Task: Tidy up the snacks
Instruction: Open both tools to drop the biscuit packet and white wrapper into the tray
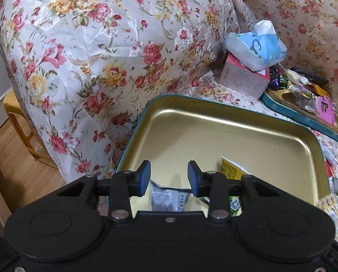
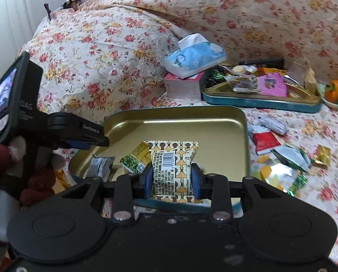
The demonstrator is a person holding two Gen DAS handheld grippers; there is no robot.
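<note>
Right wrist view: right gripper (image 2: 173, 176) jaws clamp a patterned snack packet (image 2: 173, 165) above the gold tin's (image 2: 225, 122) near edge, ready for dropping in; left gripper (image 1: 169, 178) jaws stand released.

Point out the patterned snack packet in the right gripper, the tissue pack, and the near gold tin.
Patterned snack packet (image 2: 172, 170): right wrist view, printed middle panel.
Tissue pack (image 2: 195, 57): right wrist view, blue wrapper's top.
Near gold tin (image 1: 214, 133): left wrist view, bare floor.

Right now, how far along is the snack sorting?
Early days. Two packets already lie in the near tin: a grey one and a green pea one. The right gripper holds a patterned packet over it; the left gripper is open. Loose wrappers wait on the cover beside the tin.
</note>
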